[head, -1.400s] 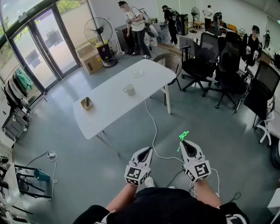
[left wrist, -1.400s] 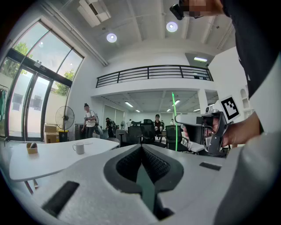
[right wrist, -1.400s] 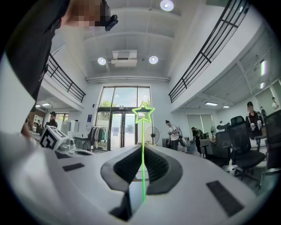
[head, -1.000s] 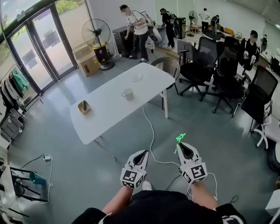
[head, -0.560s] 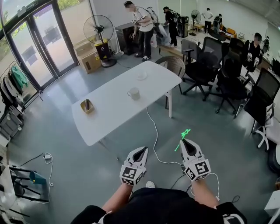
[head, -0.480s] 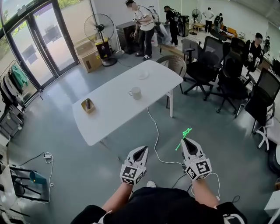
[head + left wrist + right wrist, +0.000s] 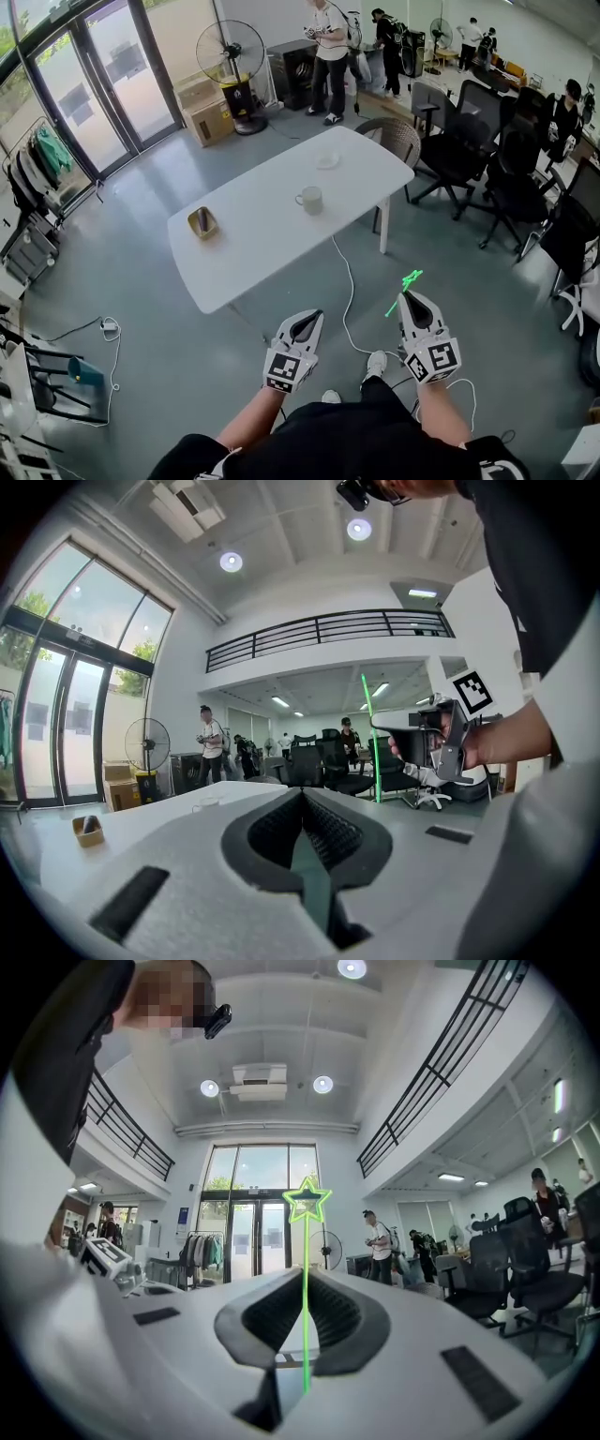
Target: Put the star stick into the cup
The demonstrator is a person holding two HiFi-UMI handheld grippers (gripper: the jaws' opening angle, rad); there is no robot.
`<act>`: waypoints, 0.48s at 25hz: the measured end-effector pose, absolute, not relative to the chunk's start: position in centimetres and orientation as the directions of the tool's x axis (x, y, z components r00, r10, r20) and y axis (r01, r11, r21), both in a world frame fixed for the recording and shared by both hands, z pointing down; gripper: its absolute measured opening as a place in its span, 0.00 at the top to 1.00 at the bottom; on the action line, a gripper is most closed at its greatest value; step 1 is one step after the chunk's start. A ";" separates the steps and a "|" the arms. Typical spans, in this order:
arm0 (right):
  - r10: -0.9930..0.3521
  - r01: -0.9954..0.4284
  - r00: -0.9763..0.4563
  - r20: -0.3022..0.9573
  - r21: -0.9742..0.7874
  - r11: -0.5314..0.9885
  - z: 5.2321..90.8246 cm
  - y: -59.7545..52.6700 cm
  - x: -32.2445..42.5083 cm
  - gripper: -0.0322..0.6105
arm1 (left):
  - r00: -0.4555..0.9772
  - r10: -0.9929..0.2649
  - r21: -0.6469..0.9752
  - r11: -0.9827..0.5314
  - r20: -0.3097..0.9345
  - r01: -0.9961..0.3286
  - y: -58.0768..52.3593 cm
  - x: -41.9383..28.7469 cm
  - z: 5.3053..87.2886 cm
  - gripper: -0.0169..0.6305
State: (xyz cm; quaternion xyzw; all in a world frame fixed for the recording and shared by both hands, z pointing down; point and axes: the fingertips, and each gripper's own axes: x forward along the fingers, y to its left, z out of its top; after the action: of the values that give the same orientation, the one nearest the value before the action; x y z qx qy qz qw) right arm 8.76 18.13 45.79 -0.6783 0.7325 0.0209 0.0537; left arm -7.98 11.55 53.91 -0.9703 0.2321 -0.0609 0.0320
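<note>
Left gripper (image 7: 315,317), right gripper (image 7: 407,297), both closed.

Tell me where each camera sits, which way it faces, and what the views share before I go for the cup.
Head view: on the person's head, facing steeply down at the table and cup; shows left claw, right claw, forearms.
Left gripper view: on the left claw, looking along its shut, empty jaws over the table; shows the person's torso.
Right gripper view: on the right claw, along jaws shut on the star stick, toward glass doors.
Shared: all three show the star stick.
</note>
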 end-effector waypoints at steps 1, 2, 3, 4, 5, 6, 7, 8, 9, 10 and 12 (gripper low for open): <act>-0.991 -0.996 -0.076 -0.107 -0.044 0.081 46.0 17.5 9.1 0.92 | 0.885 -0.453 -0.088 -0.891 0.104 -0.445 11.3 -7.5 54.1 0.96; -0.991 -0.995 -0.078 -0.105 -0.047 0.083 46.2 16.8 9.4 0.92 | 0.886 -0.452 -0.087 -0.892 0.105 -0.444 11.0 -7.0 54.3 0.96; -0.992 -0.995 -0.080 -0.102 -0.048 0.085 46.4 16.2 9.7 0.92 | 0.886 -0.452 -0.085 -0.892 0.107 -0.444 10.5 -6.5 54.4 0.96; -0.991 -0.995 -0.084 -0.099 -0.046 0.089 46.5 15.5 9.9 0.92 | 0.884 -0.454 -0.083 -0.891 0.109 -0.447 10.0 -6.1 54.5 0.96; -0.991 -0.995 -0.088 -0.098 -0.044 0.093 46.7 14.7 10.2 0.92 | 0.882 -0.458 -0.079 -0.889 0.111 -0.451 9.3 -5.7 54.5 0.96; -0.991 -0.994 -0.092 -0.096 -0.043 0.097 46.8 13.9 10.7 0.92 | 0.880 -0.462 -0.075 -0.887 0.112 -0.457 8.5 -5.3 54.5 0.96; -0.991 -0.994 -0.096 -0.096 -0.043 0.101 46.9 13.0 11.2 0.92 | 0.878 -0.465 -0.072 -0.885 0.111 -0.460 7.7 -4.6 54.5 0.96; -0.990 -0.994 -0.101 -0.096 -0.042 0.105 46.9 12.1 11.9 0.92 | 0.876 -0.468 -0.073 -0.883 0.112 -0.463 6.9 -3.9 54.5 0.96; -0.990 -0.993 -0.105 -0.097 -0.043 0.110 47.0 11.2 12.7 0.92 | 0.873 -0.474 -0.077 -0.880 0.115 -0.468 6.1 -3.2 54.5 0.96; -0.989 -0.993 -0.109 -0.097 -0.044 0.114 47.1 10.3 13.5 0.92 | 0.868 -0.482 -0.081 -0.876 0.118 -0.475 5.2 -2.5 54.4 0.96; -0.989 -0.992 -0.115 -0.093 -0.047 0.120 47.3 8.7 14.8 0.92 | 0.859 -0.497 -0.080 -0.868 0.122 -0.491 3.5 -1.3 54.1 0.96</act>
State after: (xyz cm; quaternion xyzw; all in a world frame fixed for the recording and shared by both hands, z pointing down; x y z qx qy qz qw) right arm 14.85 8.70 47.29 -0.6631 0.7467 0.0134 0.0503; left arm -1.28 3.51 54.11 -0.9639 0.2562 -0.0695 0.0230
